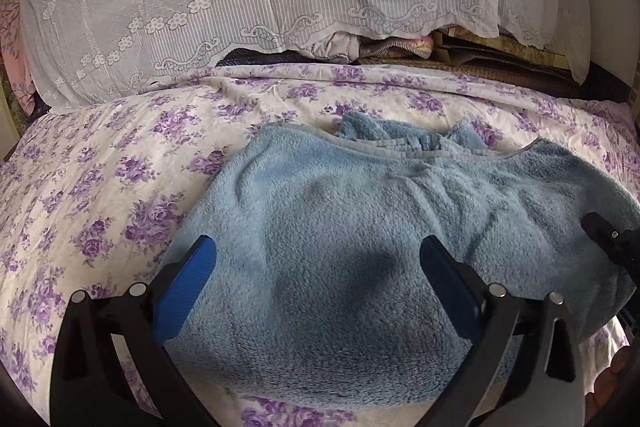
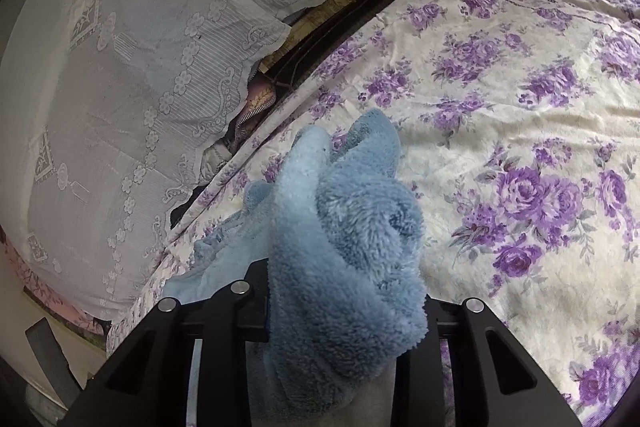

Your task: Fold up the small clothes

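Here, from the left wrist, the left gripper (image 1: 316, 275) hovers with jaws wide apart over a blue fleece garment (image 1: 360, 219) spread on the floral bedsheet (image 1: 100, 187). From the right wrist, the right gripper (image 2: 344, 291) is clamped on a bunched fold of that fleece, lifted off the sheet.

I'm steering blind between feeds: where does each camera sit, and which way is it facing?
Left wrist: sits on the left gripper, looking forward and down over the blue fleece garment on the floral sheet; its open blue-padded fingers show, and the right gripper's tip at the garment's right edge.
Right wrist: sits on the right gripper, facing across the sheet toward the lace cover; its black fingers are closed on a bunched fold of the garment.
Shared: garment, sheet, lace cover.
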`<state>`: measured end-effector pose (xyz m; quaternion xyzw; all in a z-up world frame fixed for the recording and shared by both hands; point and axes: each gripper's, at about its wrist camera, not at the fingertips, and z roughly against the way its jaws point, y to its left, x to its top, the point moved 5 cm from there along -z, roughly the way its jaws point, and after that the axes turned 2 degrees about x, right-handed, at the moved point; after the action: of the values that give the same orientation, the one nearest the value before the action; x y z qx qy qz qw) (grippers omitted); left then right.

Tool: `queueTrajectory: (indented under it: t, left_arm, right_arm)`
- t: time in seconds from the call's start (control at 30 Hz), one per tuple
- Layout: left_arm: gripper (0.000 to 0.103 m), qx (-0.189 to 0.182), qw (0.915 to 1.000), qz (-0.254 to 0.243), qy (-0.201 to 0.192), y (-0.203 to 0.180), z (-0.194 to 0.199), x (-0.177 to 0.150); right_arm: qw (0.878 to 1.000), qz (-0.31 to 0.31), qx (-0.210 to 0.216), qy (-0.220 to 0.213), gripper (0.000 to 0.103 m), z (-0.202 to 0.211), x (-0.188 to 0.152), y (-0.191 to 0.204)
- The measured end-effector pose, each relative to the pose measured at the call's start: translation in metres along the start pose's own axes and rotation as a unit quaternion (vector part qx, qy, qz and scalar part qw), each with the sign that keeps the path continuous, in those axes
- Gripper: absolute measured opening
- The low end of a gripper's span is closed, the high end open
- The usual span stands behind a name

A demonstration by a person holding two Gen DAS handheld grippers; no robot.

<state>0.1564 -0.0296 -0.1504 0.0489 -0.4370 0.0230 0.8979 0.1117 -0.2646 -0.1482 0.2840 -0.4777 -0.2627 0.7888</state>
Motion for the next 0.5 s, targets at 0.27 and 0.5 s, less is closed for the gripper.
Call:
queueTrajectory:
  t: [0.27, 0.5]
  left_arm:
    - [0.099, 0.002, 0.9999, 0.0, -0.011, 0.007, 0.007, 0.005]
    - [0.099, -0.015, 0.9996, -0.021, 0.006, 0.033, -0.011, 0.02]
  right_arm:
    - [0.999, 0.031, 0.006, -0.012, 0.031, 0.007, 0.004, 0.018]
    - [0.996, 0.079, 0.009, -0.026, 0.031, 0.012, 0.005, 0.053]
